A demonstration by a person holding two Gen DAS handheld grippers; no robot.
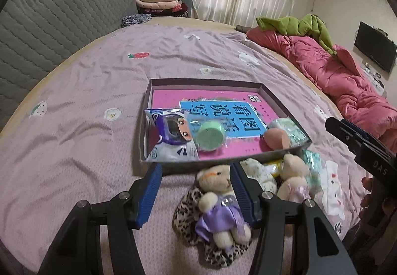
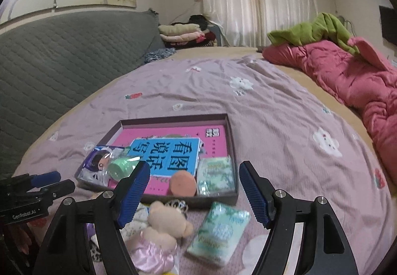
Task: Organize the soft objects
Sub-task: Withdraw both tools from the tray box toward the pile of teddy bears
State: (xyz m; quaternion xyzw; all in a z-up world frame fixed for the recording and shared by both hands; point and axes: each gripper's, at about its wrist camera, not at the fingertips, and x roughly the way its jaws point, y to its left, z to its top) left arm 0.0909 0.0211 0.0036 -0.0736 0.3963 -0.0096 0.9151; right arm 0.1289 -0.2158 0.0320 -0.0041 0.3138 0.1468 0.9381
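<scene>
Bed (image 1: 74, 101): a lilac sheet covers it and carries everything; a pink quilt (image 1: 347, 76) is heaped along its far right edge, I'd guess shoved aside to free working room.
Box (image 1: 146, 111): shallow and open-topped, near the middle of the bed, a pink book (image 1: 223, 106) flat on its bottom. It looks like the collecting place.
Already in the box: a white snack packet (image 1: 168, 136) at the near left corner, a green roll (image 1: 211, 136) beside it, a peach sponge (image 1: 275, 141) and a tissue pack (image 2: 215, 173) at the near right corner.
Still outside: a bear in a purple dress (image 1: 220, 203) on a leopard-print cloth (image 1: 186, 213), a bear in a pink dress (image 2: 158, 235) and a second tissue pack (image 2: 218, 230), all bunched just before the box's near edge.
Left gripper (image 1: 196, 195): released, jaws wide apart, hanging over the purple-dressed bear without pinching it, probably lining up a grab.
Right gripper (image 2: 194, 195): released and empty, above the loose tissue pack and the pink-dressed bear.
</scene>
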